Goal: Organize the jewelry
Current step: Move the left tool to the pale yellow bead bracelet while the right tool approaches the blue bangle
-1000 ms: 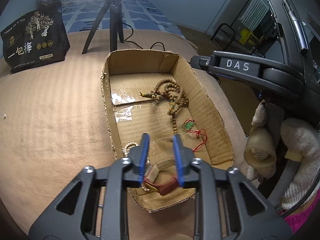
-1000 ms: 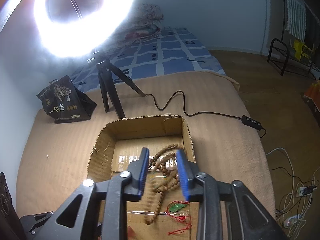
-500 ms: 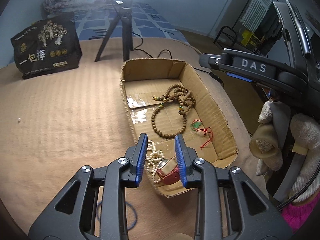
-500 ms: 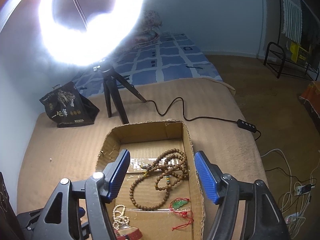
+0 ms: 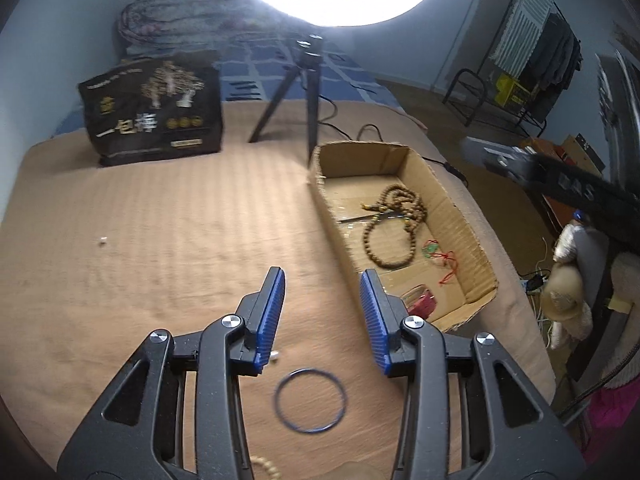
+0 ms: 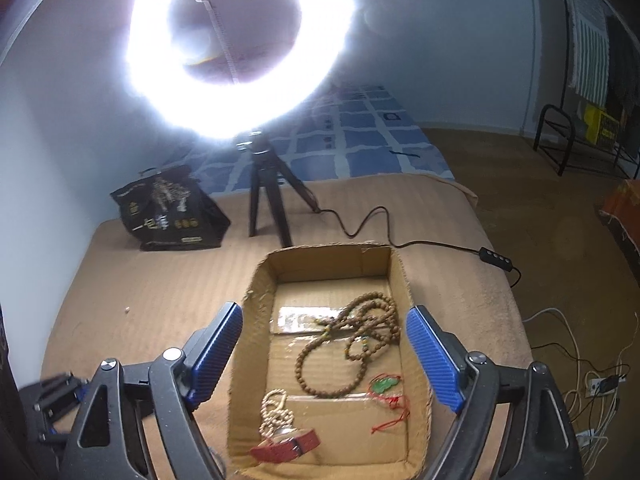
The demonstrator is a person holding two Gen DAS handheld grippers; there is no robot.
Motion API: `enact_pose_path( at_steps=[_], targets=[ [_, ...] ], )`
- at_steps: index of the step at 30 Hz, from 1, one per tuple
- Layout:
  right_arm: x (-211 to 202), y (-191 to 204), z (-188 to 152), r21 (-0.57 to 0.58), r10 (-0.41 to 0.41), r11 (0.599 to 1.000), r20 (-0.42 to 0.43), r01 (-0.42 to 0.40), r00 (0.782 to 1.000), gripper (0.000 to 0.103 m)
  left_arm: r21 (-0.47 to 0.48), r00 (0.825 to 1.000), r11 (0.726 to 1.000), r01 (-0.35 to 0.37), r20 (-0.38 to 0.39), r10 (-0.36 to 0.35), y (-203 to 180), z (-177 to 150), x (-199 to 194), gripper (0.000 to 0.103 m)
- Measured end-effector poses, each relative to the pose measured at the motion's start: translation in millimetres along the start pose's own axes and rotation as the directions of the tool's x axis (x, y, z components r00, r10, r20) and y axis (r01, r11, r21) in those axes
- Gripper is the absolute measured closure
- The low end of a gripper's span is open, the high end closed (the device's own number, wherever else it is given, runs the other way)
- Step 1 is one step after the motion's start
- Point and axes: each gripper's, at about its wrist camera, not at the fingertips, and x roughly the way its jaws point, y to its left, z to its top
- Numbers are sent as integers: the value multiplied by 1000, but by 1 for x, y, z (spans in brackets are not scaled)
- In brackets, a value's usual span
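Blue bangle: thin, stiff, light hoop lying flat on the bed, beside the cardboard box; pinch across its rim.
Left gripper: jaws just opening, empty.
Right gripper: jaws just spreading wide, empty, over the wooden beads.

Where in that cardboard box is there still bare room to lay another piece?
In the cardboard box, bare floor lies at the far end, beyond the wooden bead necklace. The near end is crowded: pearl strand, red watch, green pendant.
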Motion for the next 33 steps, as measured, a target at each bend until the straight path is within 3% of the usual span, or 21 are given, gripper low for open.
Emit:
enact_pose_path(
  at_steps=[9, 14, 20, 24, 33],
  targets=[
    [-34, 32, -33, -71, 58, 996, 2, -57, 998, 4, -75, 1000, 997, -21, 13, 22, 54, -17, -36, 45],
    [-45, 51, -57, -116, 87, 989, -13, -88, 996, 0, -52, 999, 998, -44, 10, 44, 68, -36, -45, 45],
    [-49, 74, -92, -156, 128, 978, -59, -136, 990, 0, -23, 999, 999, -23, -39, 22, 79, -72, -47, 45],
    [-43, 87, -114, -189, 132, 971, -96, -149, 987, 0, 18, 997, 1000, -23, -75, 24, 80, -96, -45, 45],
    [-22, 102, -160, -215, 152, 958, -178, -189, 972, 0, 13, 987, 1000, -1, -163, 3, 89, -142, -25, 45]
  ],
)
